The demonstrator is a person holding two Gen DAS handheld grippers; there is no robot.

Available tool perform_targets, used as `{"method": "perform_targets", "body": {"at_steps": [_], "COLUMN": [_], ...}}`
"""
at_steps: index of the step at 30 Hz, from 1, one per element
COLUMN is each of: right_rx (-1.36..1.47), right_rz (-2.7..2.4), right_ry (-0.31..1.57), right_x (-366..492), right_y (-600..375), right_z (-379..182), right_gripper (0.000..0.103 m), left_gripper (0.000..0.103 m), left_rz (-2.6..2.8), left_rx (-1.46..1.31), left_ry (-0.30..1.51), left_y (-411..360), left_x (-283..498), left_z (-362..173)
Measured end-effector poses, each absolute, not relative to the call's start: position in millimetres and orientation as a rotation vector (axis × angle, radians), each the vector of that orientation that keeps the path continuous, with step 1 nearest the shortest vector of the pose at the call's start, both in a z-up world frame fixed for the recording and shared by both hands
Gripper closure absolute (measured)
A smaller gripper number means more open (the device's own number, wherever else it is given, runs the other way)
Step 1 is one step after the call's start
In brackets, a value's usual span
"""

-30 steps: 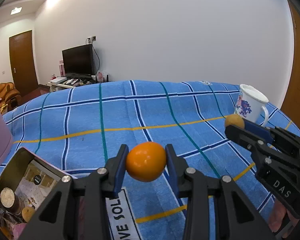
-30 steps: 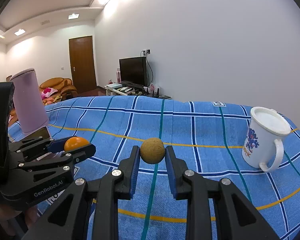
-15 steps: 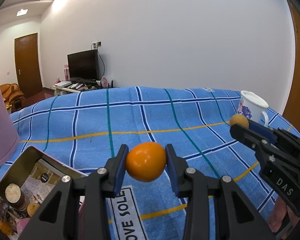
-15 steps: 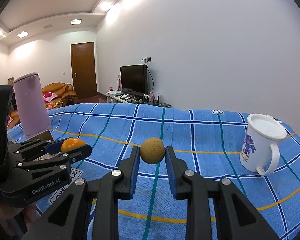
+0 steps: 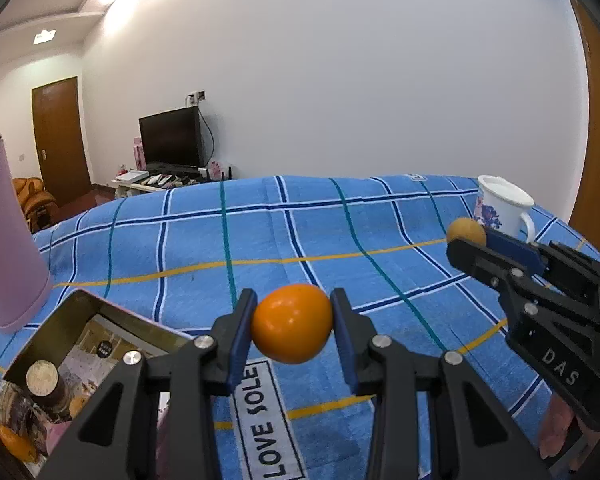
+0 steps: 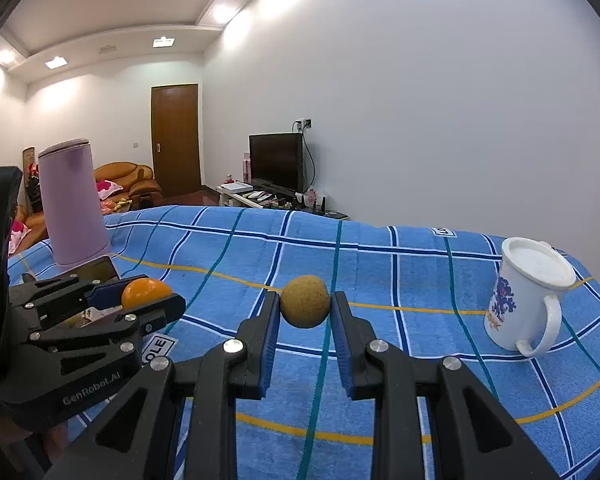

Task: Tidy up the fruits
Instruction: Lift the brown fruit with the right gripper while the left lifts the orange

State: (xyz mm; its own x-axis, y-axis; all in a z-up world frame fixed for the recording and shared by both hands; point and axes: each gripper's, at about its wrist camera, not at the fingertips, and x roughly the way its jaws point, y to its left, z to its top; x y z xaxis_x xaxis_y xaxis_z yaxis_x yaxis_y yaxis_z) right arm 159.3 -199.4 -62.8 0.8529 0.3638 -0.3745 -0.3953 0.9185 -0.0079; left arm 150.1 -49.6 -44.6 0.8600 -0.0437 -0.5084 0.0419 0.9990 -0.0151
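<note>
Left claw (image 5: 292, 322): mine, pinching the orange (image 5: 292, 323) by its sides between both blue pads, fruit clear of the cloth.
Right claw (image 6: 305, 307): mine too, clamped on the small brown fruit (image 6: 305, 306), held right at the pad tips, also in the air.
Claws to each other: side by side, apart, not touching; each shows at the edge of the other's view.
Tin box (image 5: 66, 322): open, just below and left of my left claw; another orange fruit and some round items lie inside. Looks like where the fruit goes, as I judge it.
Surface: blue plaid cloth (image 5: 300, 232) with a "LOVE SOLE" label; whether a bed or a counter lies beneath, I cannot tell.
Pink tumbler (image 6: 74, 204): upright, just behind the box.
White mug (image 6: 528, 296): upright, far right, well apart from both fruits.
Risk, brown fruit: the grip sits on the very tips; a tilt or jolt could roll it out and off the cloth's edge.
Risk, orange: smooth round skin; loosening too high over the box could bounce it out.
Risk, crowding: both claws heading for one box could knock together, or nudge the tumbler over.
Risk, box: the raised wall faces me; a low approach could catch it.
</note>
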Motion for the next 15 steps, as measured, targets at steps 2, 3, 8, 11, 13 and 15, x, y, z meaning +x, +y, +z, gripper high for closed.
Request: {"method": "perform_targets", "body": {"at_steps": [2, 3, 8, 11, 13, 15], "right_rx": [-0.093, -0.098, -0.126, -0.144, -0.146, -0.143], "right_rz": [0.409, 0.414, 0.441, 0.457, 0.463, 0.475], "right_ry": [0.378, 0.377, 0.378, 0.373, 0.372, 0.373], "right_x": [158, 156, 149, 144, 142, 140], "right_y": [-197, -195, -184, -177, -174, -171], "right_z": [-63, -63, -63, -63, -63, -63], "right_gripper": [0.076, 0.076, 0.076, 0.076, 0.076, 0.076], "left_gripper": [0.064, 0.064, 0.064, 0.064, 0.064, 0.064], "left_rz": [-0.035, -0.034, -0.025, -0.023, -0.021, -0.018], "left_rx": [-0.015, -0.020, -0.034, -0.036, -0.039, -0.040], "left_ry": [0.537, 0.541, 0.556, 0.558, 0.556, 0.555], "left_y": [-46, -44, -34, -31, -28, -26], "left_x": [148, 147, 139, 134, 129, 126], "left_z": [-45, -45, -47, -47, -47, -47]}}
